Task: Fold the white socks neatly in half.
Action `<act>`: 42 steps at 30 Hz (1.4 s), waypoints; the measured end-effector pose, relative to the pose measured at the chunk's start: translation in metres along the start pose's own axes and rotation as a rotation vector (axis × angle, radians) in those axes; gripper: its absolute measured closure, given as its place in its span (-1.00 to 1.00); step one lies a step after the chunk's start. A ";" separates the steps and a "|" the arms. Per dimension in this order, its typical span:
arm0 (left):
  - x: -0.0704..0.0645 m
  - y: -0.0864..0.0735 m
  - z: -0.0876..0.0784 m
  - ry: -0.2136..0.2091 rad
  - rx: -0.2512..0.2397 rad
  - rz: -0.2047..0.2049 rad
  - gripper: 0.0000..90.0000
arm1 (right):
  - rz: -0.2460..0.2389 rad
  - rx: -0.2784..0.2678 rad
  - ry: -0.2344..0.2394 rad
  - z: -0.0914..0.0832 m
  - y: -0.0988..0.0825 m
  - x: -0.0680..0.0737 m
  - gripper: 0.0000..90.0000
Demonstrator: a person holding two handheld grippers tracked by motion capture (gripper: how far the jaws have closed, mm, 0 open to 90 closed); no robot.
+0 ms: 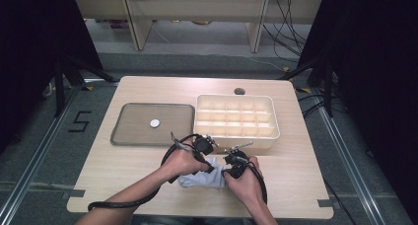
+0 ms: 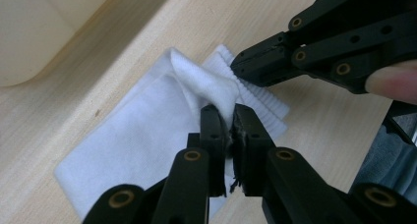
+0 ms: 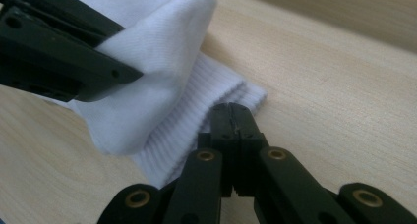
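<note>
Lying low in the middle of the high view, on pale wood-grain table [image 1: 123,185]: a soft white sock [image 1: 207,178], knit, flat, with a ribbed cuff [image 3: 196,111]. Pinching a raised fold of the sock's smooth fabric: left gripper [image 2: 231,117], black jaws almost together with the cloth between them, at centre of the left gripper view. Pressing on the ribbed cuff edge against the table: right gripper [image 3: 235,112], jaws clamped fully together at lower centre of the right gripper view, though hard telling whether any cloth is caught between them. Sitting left of centre in the high view: a flat grey tray [image 1: 128,136] with rounded corners, carrying one small white disc [image 1: 155,123] near its middle. Standing right of it, just above the hands: a cream plastic box [image 1: 268,136] with rounded corners, split into a grid of small compartments, nothing distinguishable in them. Showing at the table's far edge: a small round hole [image 1: 239,91].
</note>
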State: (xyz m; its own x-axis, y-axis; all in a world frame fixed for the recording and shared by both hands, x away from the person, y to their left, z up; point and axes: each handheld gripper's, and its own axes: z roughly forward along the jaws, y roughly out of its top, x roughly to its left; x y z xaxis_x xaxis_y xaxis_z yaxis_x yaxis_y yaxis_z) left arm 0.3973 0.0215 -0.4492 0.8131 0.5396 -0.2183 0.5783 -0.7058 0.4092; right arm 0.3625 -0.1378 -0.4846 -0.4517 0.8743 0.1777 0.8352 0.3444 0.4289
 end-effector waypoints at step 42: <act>-0.001 0.006 -0.028 -0.039 -0.143 -0.033 0.65 | 0.076 -0.128 0.011 -0.039 -0.006 -0.024 0.95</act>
State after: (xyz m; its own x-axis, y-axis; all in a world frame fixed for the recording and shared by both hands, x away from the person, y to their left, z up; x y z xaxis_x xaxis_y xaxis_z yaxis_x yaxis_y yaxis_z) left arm 0.3980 0.0292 -0.4221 0.7972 0.5414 -0.2671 0.5918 -0.6134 0.5230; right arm 0.3565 -0.1745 -0.4565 -0.3931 0.8919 0.2236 0.8205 0.2305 0.5231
